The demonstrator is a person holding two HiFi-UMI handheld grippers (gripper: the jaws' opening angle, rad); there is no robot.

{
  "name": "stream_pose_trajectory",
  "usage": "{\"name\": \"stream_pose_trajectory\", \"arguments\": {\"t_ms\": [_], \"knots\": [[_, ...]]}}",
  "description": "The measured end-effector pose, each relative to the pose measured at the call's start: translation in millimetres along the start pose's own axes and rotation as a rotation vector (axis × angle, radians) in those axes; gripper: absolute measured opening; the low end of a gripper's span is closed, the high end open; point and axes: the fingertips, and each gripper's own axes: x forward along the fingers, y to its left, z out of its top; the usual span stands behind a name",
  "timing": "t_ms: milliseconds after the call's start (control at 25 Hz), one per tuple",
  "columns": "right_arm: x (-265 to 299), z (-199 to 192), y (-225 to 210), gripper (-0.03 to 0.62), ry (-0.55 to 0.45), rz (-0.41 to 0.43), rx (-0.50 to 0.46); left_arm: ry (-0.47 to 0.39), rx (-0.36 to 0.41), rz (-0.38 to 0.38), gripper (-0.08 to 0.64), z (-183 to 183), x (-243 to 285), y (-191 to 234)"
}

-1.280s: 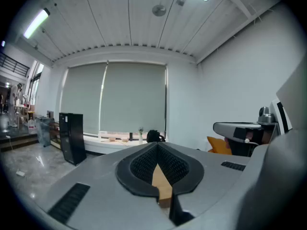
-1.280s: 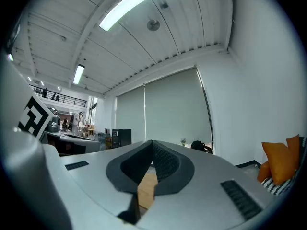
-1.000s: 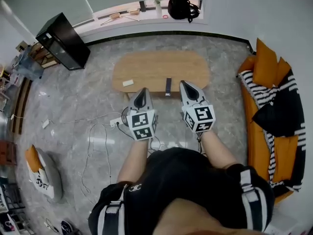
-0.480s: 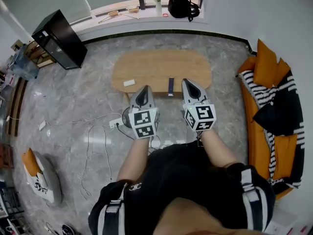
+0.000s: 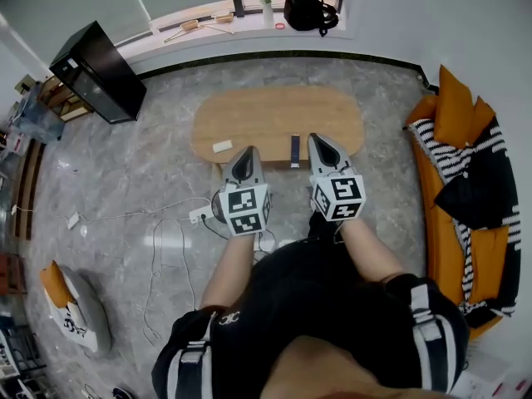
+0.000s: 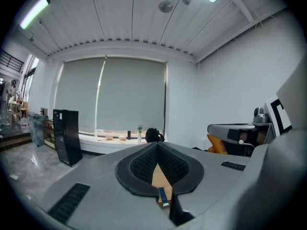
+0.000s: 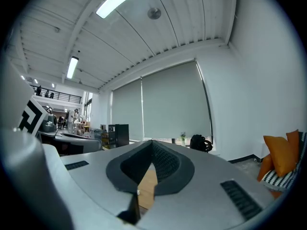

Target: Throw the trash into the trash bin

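Approach phase, by the look of it: nothing is picked up yet, and you're standing at the near edge of the oval light-wood coffee table (image 5: pixel 278 110) with both tools held out in front. Your left gripper (image 5: pixel 246 153) has its jaws pressed together at the tips with nothing between them. The right gripper (image 5: pixel 321 140) is the same, closed and empty.

My guess for the trash is the small white flat piece (image 5: pixel 222 146) lying on the table near its front-left edge. It sits just left of the left gripper's tip and a little beyond it, not touching. There's also a slim dark bar (image 5: pixel 294 150) at the front edge, between your two grippers. I can't tell whether that's trash or some remote-type thing.

Next move, I'd say: spread the left jaws, swing a bit left and tip down so the fingers straddle the white piece. It lies flat and low, so you'll need to pinch right at the tabletop.

For the bin, the tall black box (image 5: pixel 93 71) by the window at far left is the only candidate I can spot. It's well apart from the table, so expect a walk, and mind the white power strip (image 5: pixel 199 215) and its cables on the floor.
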Motion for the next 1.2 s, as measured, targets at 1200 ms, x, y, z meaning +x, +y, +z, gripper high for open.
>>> {"name": "stream_pose_trajectory", "arguments": {"t_ms": [1200], "knots": [[232,-27,-172,0.009,0.128,0.164,0.074,0.102,-0.052,0.123,0.012,32,259,9]]}}
